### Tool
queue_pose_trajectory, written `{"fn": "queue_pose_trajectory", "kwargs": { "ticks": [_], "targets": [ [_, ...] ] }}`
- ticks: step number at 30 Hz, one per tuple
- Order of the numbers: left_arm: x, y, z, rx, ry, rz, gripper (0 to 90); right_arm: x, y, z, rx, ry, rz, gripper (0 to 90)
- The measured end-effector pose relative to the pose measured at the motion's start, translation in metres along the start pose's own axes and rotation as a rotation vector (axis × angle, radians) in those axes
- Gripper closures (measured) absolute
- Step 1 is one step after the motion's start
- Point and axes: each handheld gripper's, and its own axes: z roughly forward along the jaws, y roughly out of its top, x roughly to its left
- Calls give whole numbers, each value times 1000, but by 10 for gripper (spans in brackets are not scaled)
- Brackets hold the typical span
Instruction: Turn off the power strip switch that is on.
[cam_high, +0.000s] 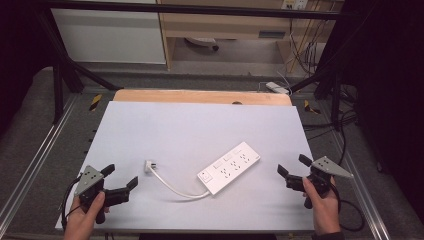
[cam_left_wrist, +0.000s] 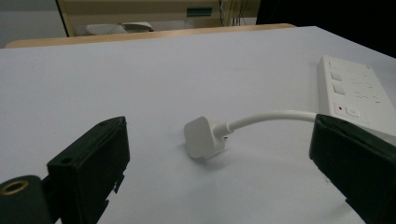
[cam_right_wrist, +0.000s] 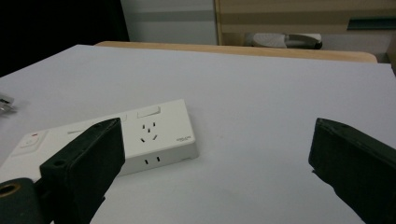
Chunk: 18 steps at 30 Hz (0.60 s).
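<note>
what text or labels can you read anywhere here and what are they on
None can be read.
power strip: small grey print near its end corner, too blurred to read.
power strip, left gripper view: faint marks beside the switches, too small to read.

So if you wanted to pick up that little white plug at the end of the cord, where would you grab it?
Probably across the plug's blocky white body, on its two flat sides, coming from the near left with the left tongs. Those are open and already point at it, so the plug sits between the jaws in the left gripper view. The cord leaves toward the power strip, so that side is best avoided.
</note>
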Motion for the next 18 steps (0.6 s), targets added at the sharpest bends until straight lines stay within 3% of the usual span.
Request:
{"fn": "queue_pose_trajectory", "kwargs": {
  "ticks": [8, 12, 18],
  "targets": [
    [-1, 0, 1, 5, -1, -2, 52, 1, 8, -1, -5, -13, 20, 26],
    [0, 0, 1, 6, 4, 0, 52, 4, 17, 0, -16, -26, -12, 31],
    [0, -1, 1, 8, 3, -2, 52, 9, 27, 6, -4, -9, -13, 34]
  ]
}}
